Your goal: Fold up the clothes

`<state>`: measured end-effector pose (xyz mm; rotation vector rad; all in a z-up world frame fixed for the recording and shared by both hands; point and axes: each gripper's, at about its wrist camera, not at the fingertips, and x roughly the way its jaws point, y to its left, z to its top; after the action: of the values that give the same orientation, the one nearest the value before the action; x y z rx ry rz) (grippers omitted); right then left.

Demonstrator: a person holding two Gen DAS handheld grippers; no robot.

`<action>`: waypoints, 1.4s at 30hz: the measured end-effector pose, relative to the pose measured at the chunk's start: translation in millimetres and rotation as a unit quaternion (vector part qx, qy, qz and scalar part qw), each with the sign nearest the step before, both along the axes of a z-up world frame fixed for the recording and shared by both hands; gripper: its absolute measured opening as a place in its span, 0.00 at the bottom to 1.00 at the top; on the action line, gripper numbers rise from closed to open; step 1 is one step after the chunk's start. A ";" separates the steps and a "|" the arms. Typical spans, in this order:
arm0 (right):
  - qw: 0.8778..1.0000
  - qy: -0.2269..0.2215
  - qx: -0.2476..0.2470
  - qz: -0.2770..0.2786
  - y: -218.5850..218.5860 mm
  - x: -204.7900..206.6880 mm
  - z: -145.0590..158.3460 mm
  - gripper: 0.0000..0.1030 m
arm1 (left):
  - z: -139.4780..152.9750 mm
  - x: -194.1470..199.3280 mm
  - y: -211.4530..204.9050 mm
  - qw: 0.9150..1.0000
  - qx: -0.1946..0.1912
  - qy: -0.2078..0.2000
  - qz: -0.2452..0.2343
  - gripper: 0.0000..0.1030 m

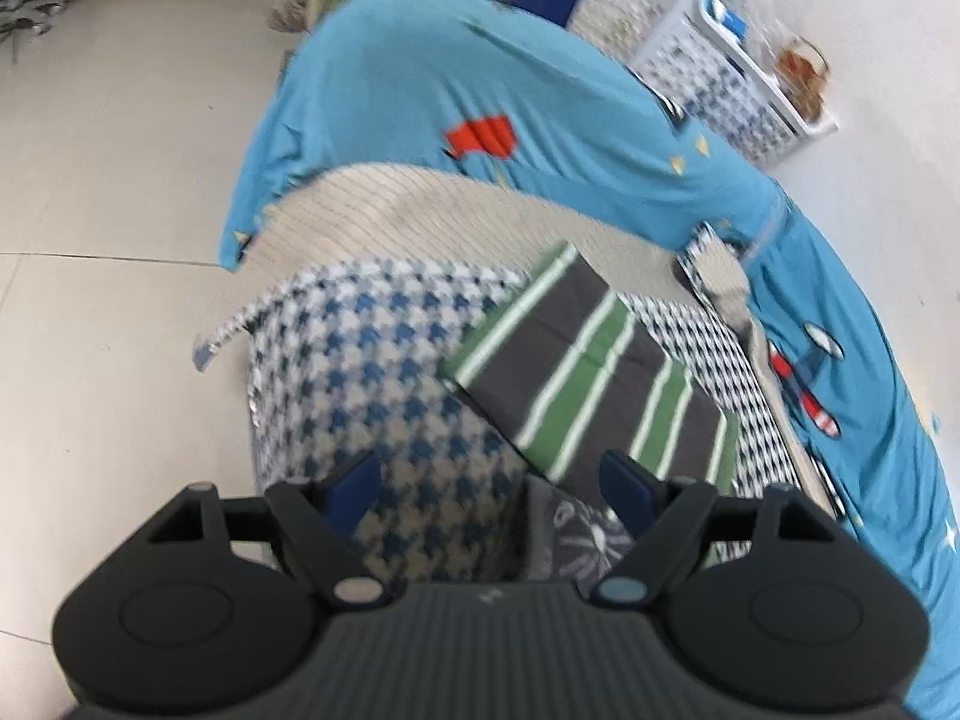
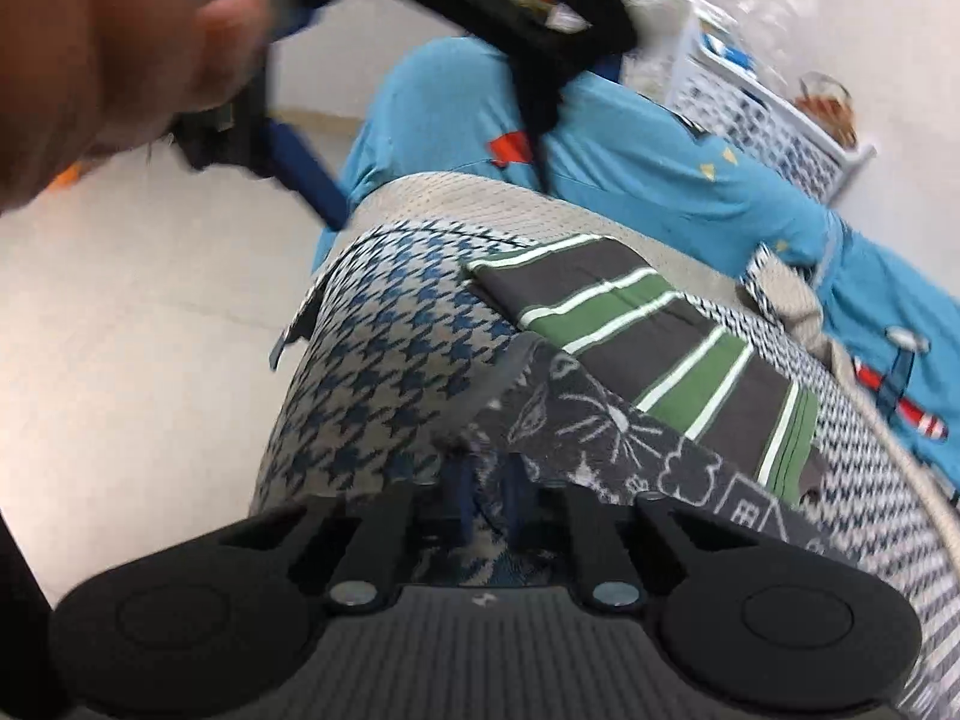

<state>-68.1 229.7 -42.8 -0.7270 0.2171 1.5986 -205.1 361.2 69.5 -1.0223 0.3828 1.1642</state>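
Observation:
A folded grey cloth with green and white stripes (image 1: 594, 372) lies on a houndstooth-covered surface (image 1: 372, 372); it also shows in the right wrist view (image 2: 660, 324). A dark grey cloth with white doodles (image 2: 600, 438) lies partly over its near edge and peeks out in the left wrist view (image 1: 576, 534). My left gripper (image 1: 492, 480) is open and empty, hovering above the near end of the striped cloth. My right gripper (image 2: 483, 486) is shut on the edge of the doodle cloth. The other gripper and the person's hand (image 2: 108, 60) are at the upper left in the right wrist view.
A blue sheet with red prints (image 1: 456, 96) covers the far part of the surface. A white lattice basket (image 1: 726, 78) stands at the far right on the pale tiled floor (image 1: 108, 180). A beige woven mat (image 1: 420, 198) lies beneath the houndstooth cloth.

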 end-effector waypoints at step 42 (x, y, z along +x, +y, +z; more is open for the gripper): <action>0.947 0.257 0.012 -0.191 -97.2 71.0 44.0 0.32 | 6.7 54.9 -40.5 0.995 0.036 0.032 -0.092 0.84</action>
<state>2.9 132.5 1.2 -0.2117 0.6769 1.3837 -150.2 320.7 76.2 -0.8690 0.4724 1.0383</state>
